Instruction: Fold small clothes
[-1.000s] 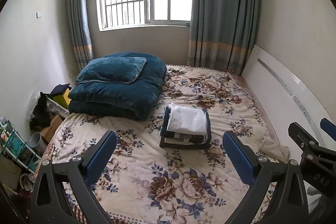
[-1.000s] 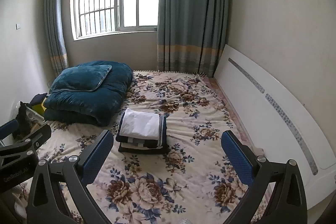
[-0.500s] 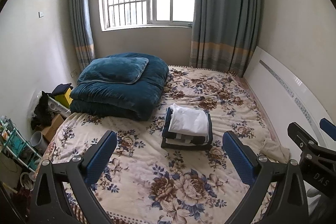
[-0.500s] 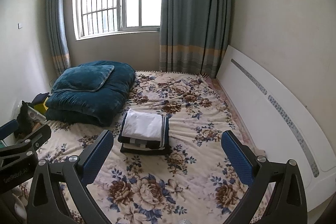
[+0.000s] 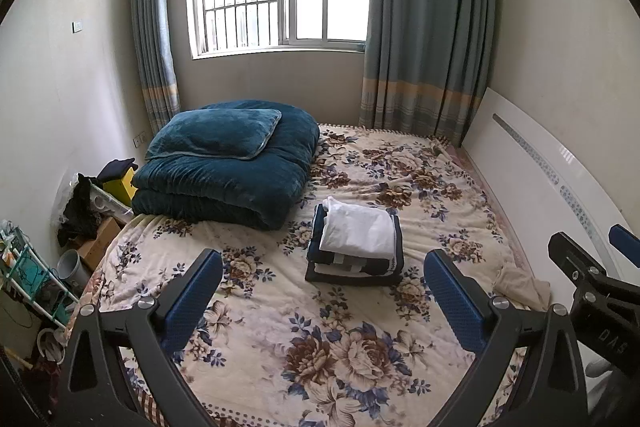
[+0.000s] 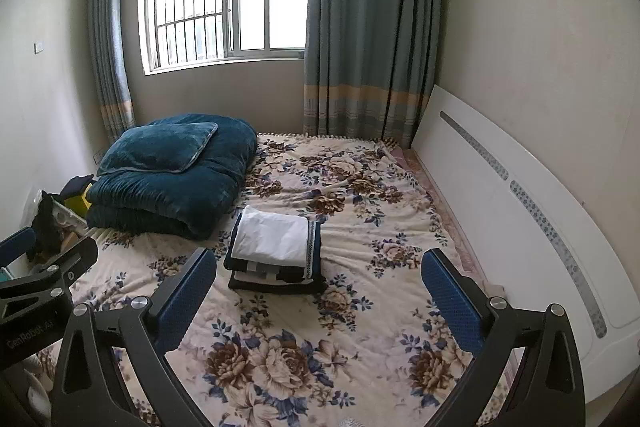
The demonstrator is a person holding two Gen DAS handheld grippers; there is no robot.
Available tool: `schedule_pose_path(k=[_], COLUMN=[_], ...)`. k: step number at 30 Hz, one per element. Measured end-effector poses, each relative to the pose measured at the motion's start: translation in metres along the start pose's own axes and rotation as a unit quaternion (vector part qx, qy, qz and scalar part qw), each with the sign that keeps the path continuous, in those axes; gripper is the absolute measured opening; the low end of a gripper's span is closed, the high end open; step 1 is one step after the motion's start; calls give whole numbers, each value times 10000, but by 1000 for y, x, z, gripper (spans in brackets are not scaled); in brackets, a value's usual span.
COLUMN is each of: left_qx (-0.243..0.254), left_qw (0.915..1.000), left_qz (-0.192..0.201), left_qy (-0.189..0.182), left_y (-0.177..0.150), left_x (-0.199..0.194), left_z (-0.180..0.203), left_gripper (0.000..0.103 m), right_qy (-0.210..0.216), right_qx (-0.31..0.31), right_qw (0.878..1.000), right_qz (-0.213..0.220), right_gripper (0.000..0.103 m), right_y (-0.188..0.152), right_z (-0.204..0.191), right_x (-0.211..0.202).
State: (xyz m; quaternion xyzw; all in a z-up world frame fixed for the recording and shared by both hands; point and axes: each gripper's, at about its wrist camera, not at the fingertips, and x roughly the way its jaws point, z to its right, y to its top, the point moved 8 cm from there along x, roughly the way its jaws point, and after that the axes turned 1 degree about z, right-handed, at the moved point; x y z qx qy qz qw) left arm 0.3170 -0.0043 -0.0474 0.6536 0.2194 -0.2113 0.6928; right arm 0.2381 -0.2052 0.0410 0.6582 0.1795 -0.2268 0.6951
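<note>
Both tools [image 5: 320,291] [image 6: 320,287] hang apart from folded stack [image 5: 356,243].

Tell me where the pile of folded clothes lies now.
In both wrist views the pile of folded clothes lies near the middle of the flowered bed, just right of the folded teal quilt and beyond both open grippers.

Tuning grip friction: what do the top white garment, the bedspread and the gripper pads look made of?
White garment: thin matte woven or knit cloth, probably cotton; soft creases.
Bedspread: soft, slightly fuzzy printed floral fabric, wrinkled.
Left gripper pads: blue, dotted texture, likely rubber or plastic; open, as is the right gripper.
</note>
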Motion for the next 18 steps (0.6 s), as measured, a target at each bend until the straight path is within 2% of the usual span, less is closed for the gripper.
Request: schedule_pose_path(k=[18], left_qx=[-27], left_qw=[10000], left_qz=[69], left_qy=[54], left_y=[4], left_x=[-5], left_z=[0], left_gripper=[103], right_qy=[-1], right_qx=[-2], right_qw=[10000], right_qz=[5], right_gripper=[103], right_y=[-2], right_z=[0], right_x=[0])
